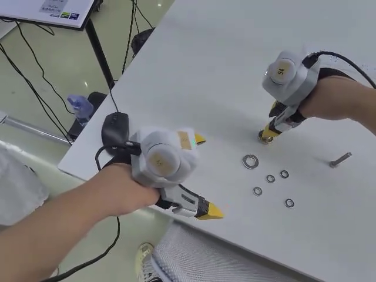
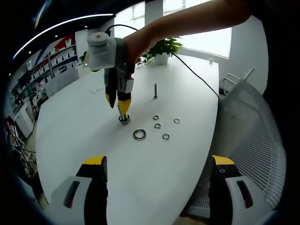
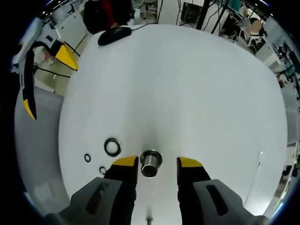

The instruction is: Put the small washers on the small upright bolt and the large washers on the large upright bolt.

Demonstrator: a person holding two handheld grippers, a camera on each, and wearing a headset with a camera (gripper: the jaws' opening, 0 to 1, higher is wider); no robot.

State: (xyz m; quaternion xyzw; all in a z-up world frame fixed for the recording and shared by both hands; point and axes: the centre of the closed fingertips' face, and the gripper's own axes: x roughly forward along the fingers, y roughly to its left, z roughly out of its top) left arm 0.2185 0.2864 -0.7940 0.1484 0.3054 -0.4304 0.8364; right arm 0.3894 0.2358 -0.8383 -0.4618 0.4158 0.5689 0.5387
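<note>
White tabletop (image 1: 194, 53) fills most of the head view, with pale floor (image 1: 64, 35) and black cables (image 1: 36, 69) at upper left. At lower left the left gripper (image 1: 207, 175) gapes wide and holds nothing; the hand (image 1: 120, 191) around it comes off a forearm entering from the bottom left corner. At upper right the right gripper (image 1: 269, 130) points downward, tips at the large bolt (image 1: 265, 138). A large washer (image 1: 251, 161) lies near it. Four small washers (image 1: 270, 178) are scattered lower right, and the small bolt (image 1: 341, 159) is further right.

From the left gripper view, its own jaws spread wide and empty at the bottom. The small bolt stands upright beyond the washers. A mesh chair (image 2: 253, 131) sits at right and a plant (image 2: 161, 49) at the top.

From the right gripper view, the jaws sit partly open around the upright large bolt; the right-hand one is clear of it, and contact on the left is uncertain.
</note>
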